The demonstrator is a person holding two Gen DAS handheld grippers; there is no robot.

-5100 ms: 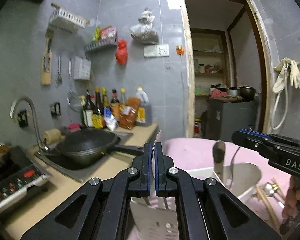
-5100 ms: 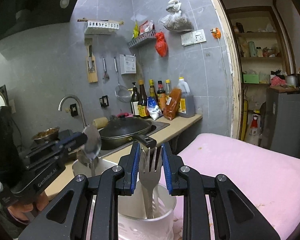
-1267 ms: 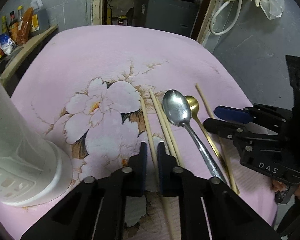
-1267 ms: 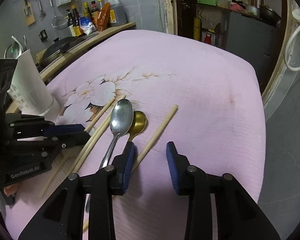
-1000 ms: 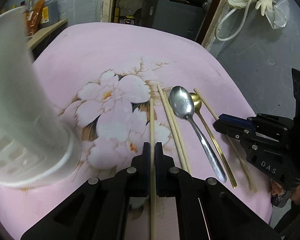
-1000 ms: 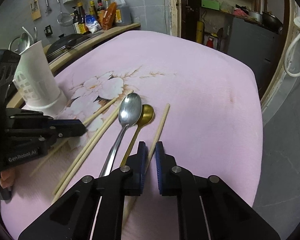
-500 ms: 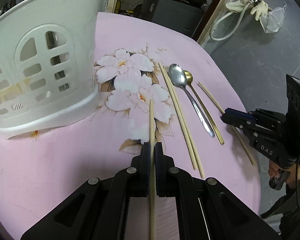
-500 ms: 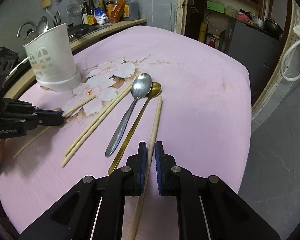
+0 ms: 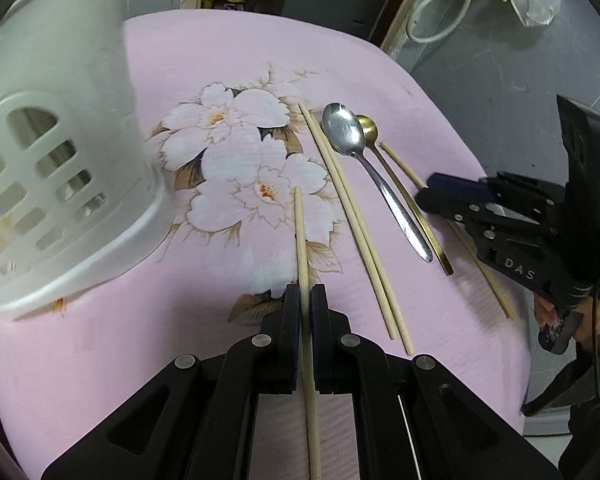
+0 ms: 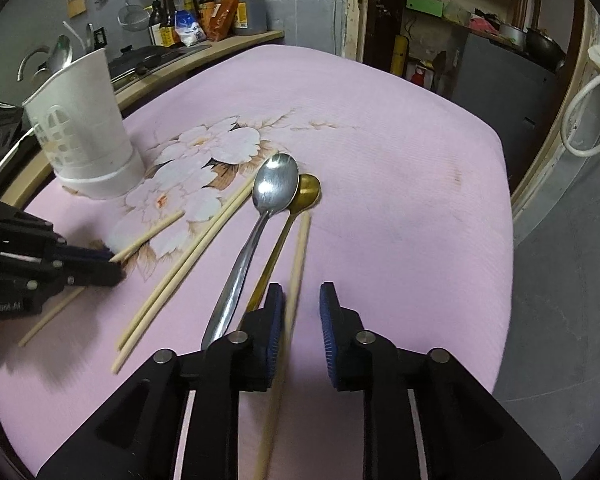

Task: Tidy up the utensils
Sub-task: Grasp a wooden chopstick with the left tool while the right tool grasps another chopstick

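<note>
Left wrist view
- Left gripper (image 9: 305,304): black two-finger tool, jaws pressed in on a single pale wooden chopstick (image 9: 301,240); stick runs forward between the pads, far tip over the white flower print.
- Holder: white perforated plastic utensil cup (image 9: 60,168), left, large and blurred, base on the cloth.
- Surface: pink floral tablecloth (image 9: 204,64) over a rounded table.
- Loose pair: two pale wooden chopsticks (image 9: 352,216) lying side by side, touching, just right of the held stick.
- Spoons: silver metal spoon (image 9: 346,130) and slim gold-coloured spoon (image 9: 367,130), bowls touching, handles running toward the camera, right of the pair.
- Right gripper (image 9: 432,192): black with blue pads, at the right edge, tips over a fourth pale chopstick (image 9: 400,162) lying beyond the gold spoon; jaw gap not readable from here.

Right wrist view
- Right gripper (image 10: 301,304): jaws apart, a clear gap between the blue pads; fourth pale chopstick (image 10: 296,264) blurred, running along the inner face of the left pad, not clamped.
- Spoons: silver (image 10: 276,186) and gold (image 10: 308,192), just left of that chopstick, flat on the cloth (image 10: 400,152).
- Loose pair (image 10: 188,260): further left, flat, parallel.
- Left gripper (image 10: 112,266): at the left edge, closed on its chopstick (image 10: 150,236), which angles toward the flower print.
- Holder (image 10: 82,128): upright at far left, near the table rim, well apart from the spoons.
- Background: bottles (image 10: 208,4) on a counter.
</note>
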